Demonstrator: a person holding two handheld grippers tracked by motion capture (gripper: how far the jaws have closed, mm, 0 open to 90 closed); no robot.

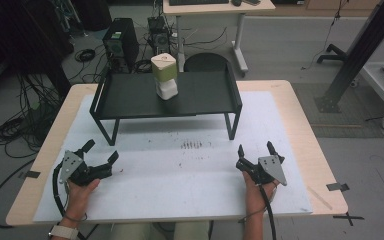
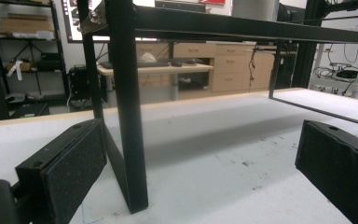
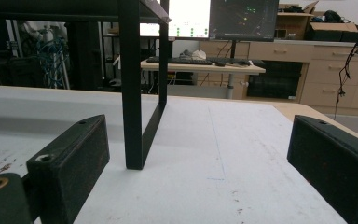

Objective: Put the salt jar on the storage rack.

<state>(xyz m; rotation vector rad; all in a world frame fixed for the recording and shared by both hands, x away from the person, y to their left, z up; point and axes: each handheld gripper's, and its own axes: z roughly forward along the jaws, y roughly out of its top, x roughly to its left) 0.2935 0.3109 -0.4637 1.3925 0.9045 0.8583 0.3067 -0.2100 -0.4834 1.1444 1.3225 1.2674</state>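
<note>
White mat (image 1: 180, 180) covering a light wooden table (image 1: 307, 150), lab floor with cables and a computer tower (image 1: 120, 44) behind. Nearest: left gripper (image 1: 100, 152) resting on the mat at the near left, jaws spread wide, holding nothing. Right gripper (image 1: 255, 149) resting at the near right, jaws likewise wide apart and empty. Farther on: black raised tray stand (image 1: 130, 97) on thin legs at mid-table, well apart from both grippers. On the tray deck, centred toward the rear: white-and-green container (image 1: 164, 75), upright, with a triangular top. Stand legs visible between the jaws in both gripper views.
</note>
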